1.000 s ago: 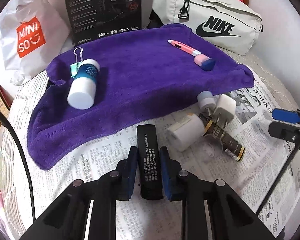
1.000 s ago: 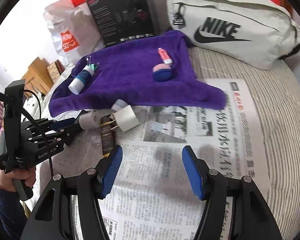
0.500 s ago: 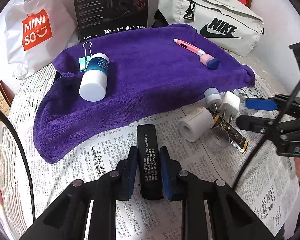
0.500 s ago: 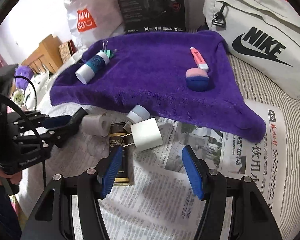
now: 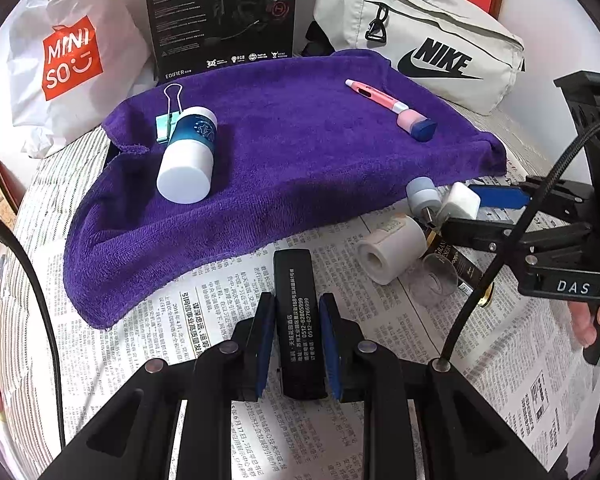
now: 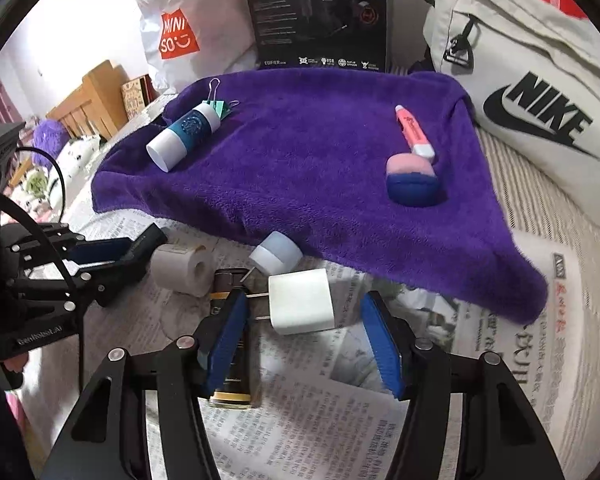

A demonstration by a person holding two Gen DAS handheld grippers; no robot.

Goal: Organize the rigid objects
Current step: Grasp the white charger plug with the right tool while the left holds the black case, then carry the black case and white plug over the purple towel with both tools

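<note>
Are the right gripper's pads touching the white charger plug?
Apart. The right wrist view shows the white charger plug lying between the right gripper pads with newspaper visible on both sides of it.

Black frames, blue fingers (image 6: 382, 346), silver screws, black cables.

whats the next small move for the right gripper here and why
Probably ease the right gripper forward and down, then close on the white charger. Its jaws stand open with the charger just ahead of the pads, untouched, on the newspaper. The left gripper is shut on the black bar.
</note>
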